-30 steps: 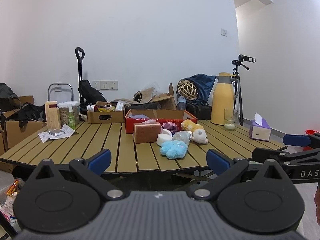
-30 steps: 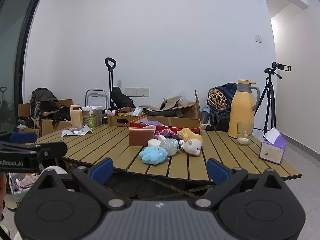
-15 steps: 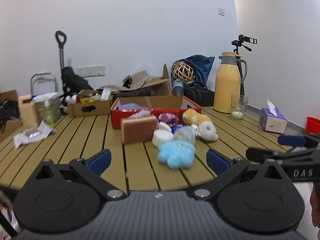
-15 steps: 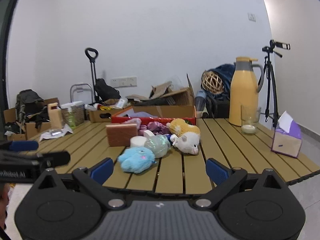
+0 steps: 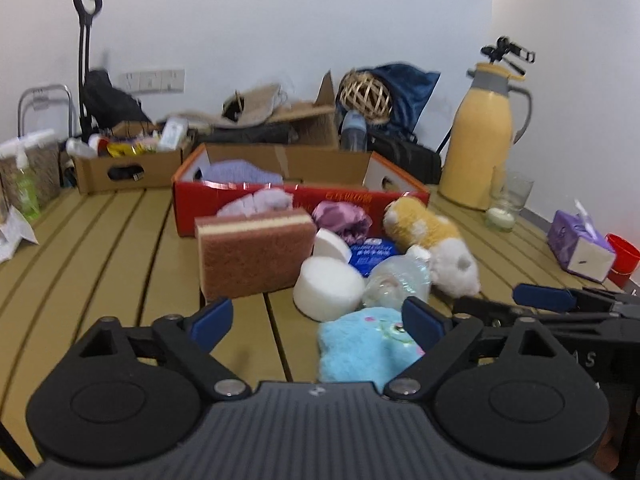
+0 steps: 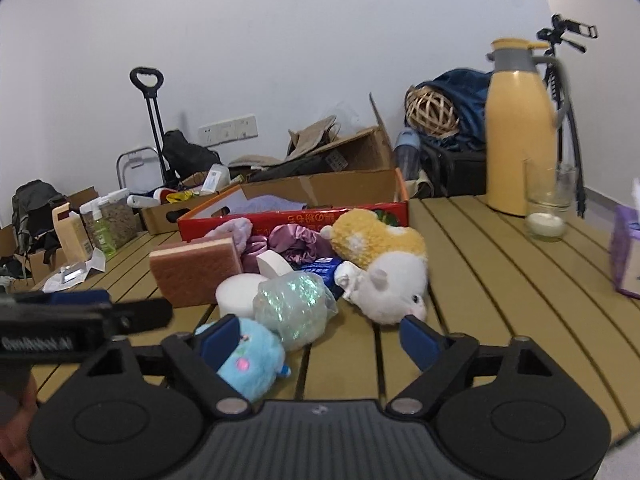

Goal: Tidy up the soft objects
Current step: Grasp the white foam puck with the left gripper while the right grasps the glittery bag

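A pile of soft things lies on the slatted table [image 5: 120,240] in front of a red cardboard box [image 5: 300,196]: a brown sponge [image 5: 252,256], a white foam disc [image 5: 328,284], a glittery bag [image 6: 294,306], a yellow-and-white plush [image 6: 384,264] and a blue plush [image 5: 364,348]. My left gripper [image 5: 316,320] is closing, its pads apart, with the blue plush low between them near the right finger, untouched. My right gripper [image 6: 319,339] is closing too; the blue plush [image 6: 248,356] sits by its left finger, and only bare table shows between the pads.
A yellow thermos jug [image 5: 480,140] and a glass with a candle [image 5: 504,208] stand at the back right, with a purple tissue box [image 5: 576,244] near the right edge. A brown box of small items [image 5: 128,164] and bottles sit at the back left.
Both grippers have come forward and down to the toy pile, which now looks far larger. Their jaws have narrowed somewhat.
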Demonstrator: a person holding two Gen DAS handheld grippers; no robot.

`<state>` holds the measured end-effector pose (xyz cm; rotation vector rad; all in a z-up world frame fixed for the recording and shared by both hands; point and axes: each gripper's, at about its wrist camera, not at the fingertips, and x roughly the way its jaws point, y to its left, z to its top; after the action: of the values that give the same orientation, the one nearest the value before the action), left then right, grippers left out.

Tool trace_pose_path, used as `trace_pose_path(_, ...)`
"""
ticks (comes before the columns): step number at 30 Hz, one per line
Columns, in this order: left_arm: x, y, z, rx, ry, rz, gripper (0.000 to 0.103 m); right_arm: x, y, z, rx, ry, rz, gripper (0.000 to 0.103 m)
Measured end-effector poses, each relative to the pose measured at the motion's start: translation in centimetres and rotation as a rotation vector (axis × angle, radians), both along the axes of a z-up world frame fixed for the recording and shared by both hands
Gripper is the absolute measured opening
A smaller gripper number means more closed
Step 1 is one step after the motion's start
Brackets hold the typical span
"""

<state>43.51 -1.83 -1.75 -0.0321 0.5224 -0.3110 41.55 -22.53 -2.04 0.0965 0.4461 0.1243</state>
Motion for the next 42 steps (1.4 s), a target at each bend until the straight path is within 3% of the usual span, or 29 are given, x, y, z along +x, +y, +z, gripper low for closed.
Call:
trace_pose_path(2, 1.7, 0.0, -0.6, -0.002, 0.028, 0.007, 0.083, 1.9, 0.2, -0.3, 0.009, 0.018, 0.008, 0.075)
trace_pose_path(9, 8.0, -0.1, -2.0, -0.078, 0.153, 0.001, 0.070, 6.6, 1.0, -1.2, 0.036, 0.051, 0.057, 0.068)
trace_pose_path(11, 9.4, -0.1, -2.4, -0.115, 0.191, -0.004, 0.069, 7.6, 1.0, -1.5, 0.042, 0.059, 0.076, 0.057)
trace_pose_path(15, 11.0, -0.3, -3.6, -0.205, 0.267, -0.029, 0.070, 8.9, 0.7, -2.3, 0.069, 0.084, 0.116, 0.045)
trace_pose_path(17, 11.1, -0.8, -3.7, -0.198, 0.254, -0.030, 0.066, 9.0, 0.7, -2.8, 0.073, 0.091, 0.132, 0.044)
trace_pose_path(18, 11.0, -1.0, -3.7, -0.199, 0.248, -0.031, 0.053, 9.0, 0.8, -3.0, 0.071, 0.090, 0.134, 0.044)
trace_pose_path(24, 9.9, -0.9, -2.7, -0.220, 0.226, -0.034, 0.039, 8.3, 1.1, -2.4, 0.045, 0.072, 0.142, 0.030)
trace_pose_path(30, 5.1, -0.6, 1.1, -0.221, 0.118, -0.044, 0.038, 5.0, 0.3, 0.3, 0.029, 0.009, 0.093, 0.028)
trace_pose_path(37, -2.6, 0.5, 6.1, -0.225, -0.036, -0.054, 0.038, -1.5, -0.2, 5.0, 0.006, -0.108, 0.078, 0.028)
trace_pose_path(42, -6.5, 1.5, 8.6, -0.234, -0.098, -0.046, 0.038, -5.5, 0.1, 7.3, 0.002, -0.166, 0.083, 0.029)
